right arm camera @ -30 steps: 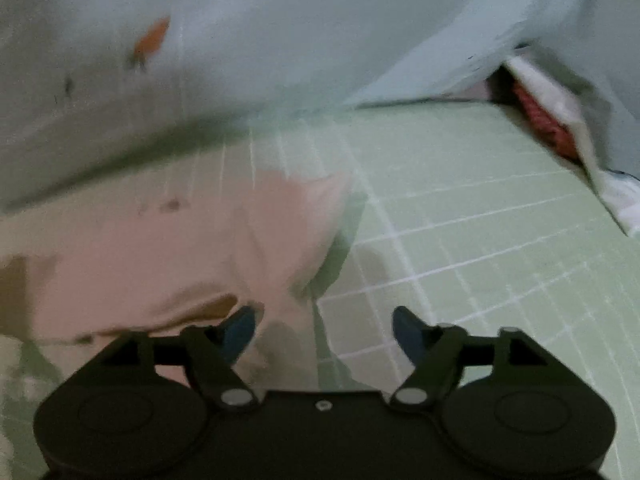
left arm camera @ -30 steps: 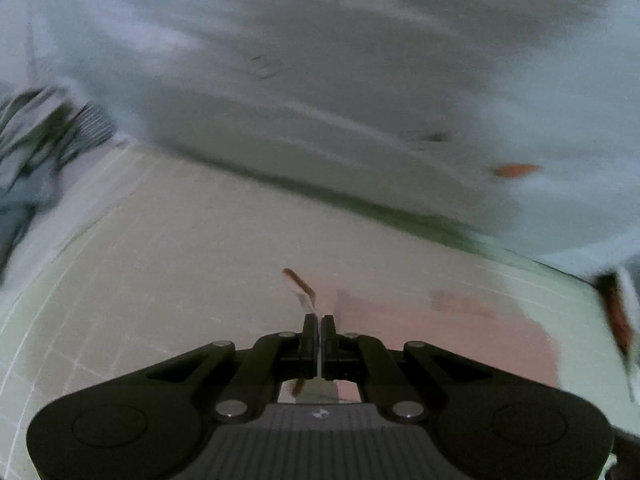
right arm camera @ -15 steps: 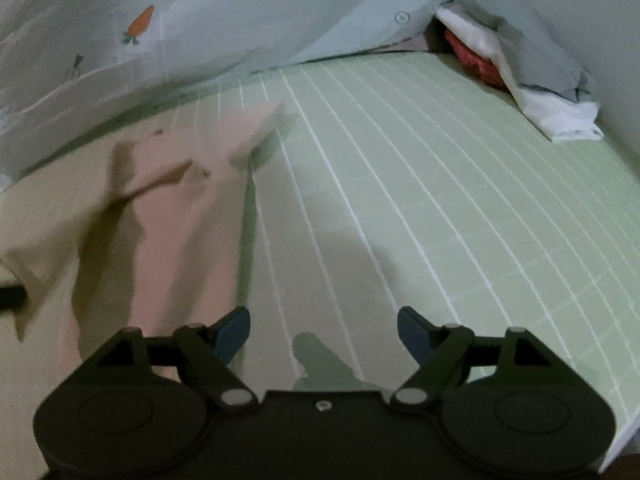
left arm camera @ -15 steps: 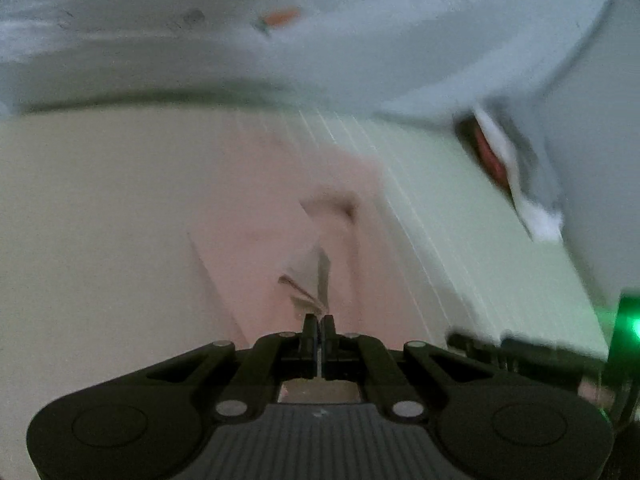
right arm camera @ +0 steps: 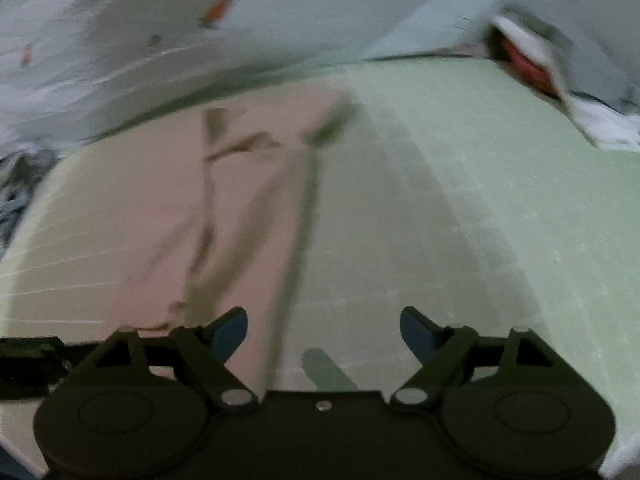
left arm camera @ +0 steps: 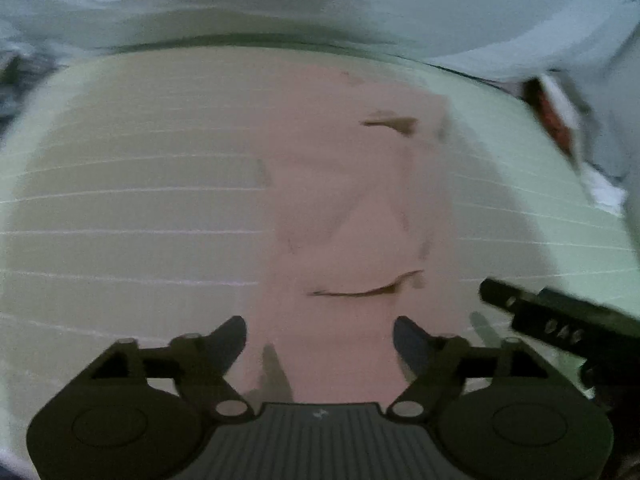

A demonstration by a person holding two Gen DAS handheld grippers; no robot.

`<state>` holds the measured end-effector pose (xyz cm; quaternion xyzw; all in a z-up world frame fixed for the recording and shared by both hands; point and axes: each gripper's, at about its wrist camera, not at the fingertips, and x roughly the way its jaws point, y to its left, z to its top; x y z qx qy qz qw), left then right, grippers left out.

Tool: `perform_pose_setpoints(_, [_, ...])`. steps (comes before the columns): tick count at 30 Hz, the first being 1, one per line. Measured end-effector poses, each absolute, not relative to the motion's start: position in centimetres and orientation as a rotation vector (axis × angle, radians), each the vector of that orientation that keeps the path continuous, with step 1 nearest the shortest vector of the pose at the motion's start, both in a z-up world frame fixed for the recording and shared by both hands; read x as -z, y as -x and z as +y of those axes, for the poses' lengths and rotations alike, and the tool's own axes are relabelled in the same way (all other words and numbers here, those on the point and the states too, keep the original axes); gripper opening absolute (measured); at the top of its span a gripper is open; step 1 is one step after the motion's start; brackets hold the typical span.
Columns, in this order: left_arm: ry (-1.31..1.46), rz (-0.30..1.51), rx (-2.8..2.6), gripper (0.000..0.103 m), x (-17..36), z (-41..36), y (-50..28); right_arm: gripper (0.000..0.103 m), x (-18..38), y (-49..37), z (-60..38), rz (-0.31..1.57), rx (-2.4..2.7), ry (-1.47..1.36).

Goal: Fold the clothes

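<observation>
**Pink garment lies flat on the gridded mat, both grippers spread and empty**

The pink garment is a thin, soft cloth laid out as a long band down the middle of the green mat, running away from the left wrist camera. Its surface is mostly smooth, with a shallow curved crease near the close end, faint diagonal folds across the middle, and a small dark wrinkle toward the far end. From the right wrist it sits on the left part of the mat, marked by long lengthwise creases and a raised fold edge.

The left gripper hangs just over the near end of the cloth, its fingers wide apart and holding nothing. The right gripper is equally spread and empty, over the garment's right edge and bare mat.

The mat is matte and ruled with thin white lines. Behind it lies a pale, rumpled sheet with small orange prints. A blurred heap of red and white cloth sits at the far right corner.
</observation>
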<state>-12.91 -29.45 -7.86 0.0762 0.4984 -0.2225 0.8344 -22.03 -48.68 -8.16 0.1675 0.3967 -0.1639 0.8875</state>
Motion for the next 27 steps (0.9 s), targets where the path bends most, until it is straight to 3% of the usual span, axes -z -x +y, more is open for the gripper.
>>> perform_pose_setpoints(4, [-0.196,1.059,0.368,0.083,8.2,-28.0,12.8,0.078,8.3,19.6,-46.6,0.795,0.201,-0.318])
perform_pose_setpoints(7, [-0.184,1.064,0.303,0.084,8.3,-26.8,12.9,0.052,9.0,17.9,-45.2,0.793,0.131,-0.298])
perform_pose_setpoints(9, [-0.154,1.076,0.281,0.086,8.3,-25.8,13.0,0.026,9.3,17.0,-44.6,0.807,0.116,-0.297])
perform_pose_setpoints(12, [-0.138,1.095,0.287,0.087,8.6,-24.7,12.8,0.009,9.6,16.6,-43.9,0.811,0.098,-0.293])
perform_pose_setpoints(20, [-0.169,1.075,0.398,0.087,7.7,-22.8,11.1,0.002,7.5,18.5,-42.8,0.778,0.190,-0.303])
perform_pose_setpoints(27, [-0.189,1.024,0.498,0.087,6.8,-20.9,9.5,0.003,7.2,18.7,-40.5,0.748,0.256,-0.332])
